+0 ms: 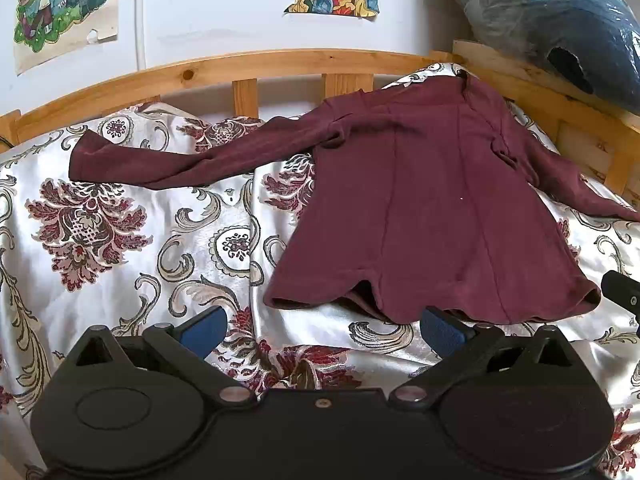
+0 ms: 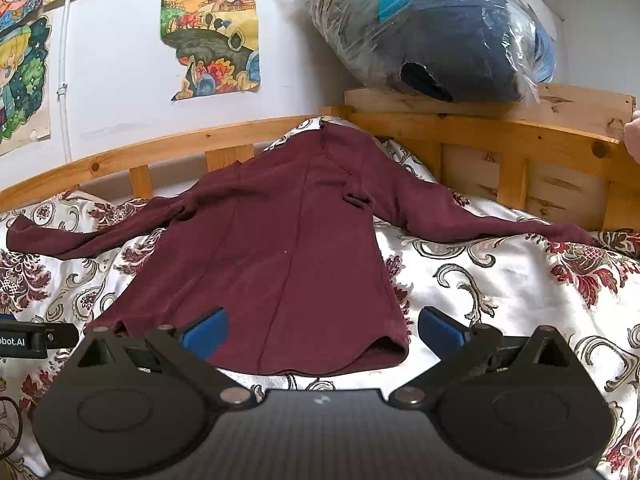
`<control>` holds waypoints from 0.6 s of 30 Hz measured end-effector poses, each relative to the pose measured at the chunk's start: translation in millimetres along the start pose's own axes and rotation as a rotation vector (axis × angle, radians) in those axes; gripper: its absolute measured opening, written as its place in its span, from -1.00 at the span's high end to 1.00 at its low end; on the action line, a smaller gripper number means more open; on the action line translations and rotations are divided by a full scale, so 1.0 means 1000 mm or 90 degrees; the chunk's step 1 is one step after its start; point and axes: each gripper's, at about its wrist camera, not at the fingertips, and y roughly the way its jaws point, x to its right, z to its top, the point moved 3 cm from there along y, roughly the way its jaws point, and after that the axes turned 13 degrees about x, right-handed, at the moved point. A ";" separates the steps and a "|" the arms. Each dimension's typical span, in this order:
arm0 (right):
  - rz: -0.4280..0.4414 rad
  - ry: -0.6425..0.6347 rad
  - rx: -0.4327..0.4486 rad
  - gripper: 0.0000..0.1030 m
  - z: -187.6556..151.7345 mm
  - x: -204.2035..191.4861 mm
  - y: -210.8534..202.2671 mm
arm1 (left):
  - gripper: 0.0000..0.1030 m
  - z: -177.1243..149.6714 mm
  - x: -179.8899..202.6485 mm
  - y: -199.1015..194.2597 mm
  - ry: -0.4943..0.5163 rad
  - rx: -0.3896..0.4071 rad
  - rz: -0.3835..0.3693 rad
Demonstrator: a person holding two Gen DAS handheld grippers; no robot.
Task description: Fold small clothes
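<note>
Blue pads of my left gripper (image 1: pixel 322 330) sit spread wide with nothing between them, hovering over the bedspread (image 1: pixel 132 240) just short of the near hem of the maroon top (image 1: pixel 432 208). On my other side, the right gripper (image 2: pixel 322 330) is spread just as wide and also empty; its left pad overlaps the hem in the picture, but I cannot tell whether it touches the cloth.

That top lies flat on the bed, collar toward the far corner where the two wooden rails meet, hem toward me, both long sleeves stretched out sideways. One sleeve runs along the far edge toward the left; the other reaches toward the right-hand rail.

Satin-like and white, the bedspread carries a dark red and grey floral pattern and is creased in places. A wooden bed frame (image 2: pixel 520 136) with slats borders the far and right edges. Behind it is a white wall with colourful drawings (image 2: pixel 212 40) stuck on it and a thin white pipe (image 1: pixel 139 12) running down.

One container shows: a clear plastic bag (image 2: pixel 440 32) resting on top of the right-hand rail, stuffed with dark blue, turquoise and patterned fabric.
</note>
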 end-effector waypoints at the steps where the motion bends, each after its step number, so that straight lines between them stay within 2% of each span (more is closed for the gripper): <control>1: 0.000 0.000 0.000 -1.00 0.000 0.000 0.000 | -0.99 0.000 0.000 0.000 0.000 0.000 0.000; 18: 0.000 0.003 -0.004 -1.00 0.000 0.001 0.000 | -0.99 0.000 0.000 0.001 -0.002 -0.003 0.001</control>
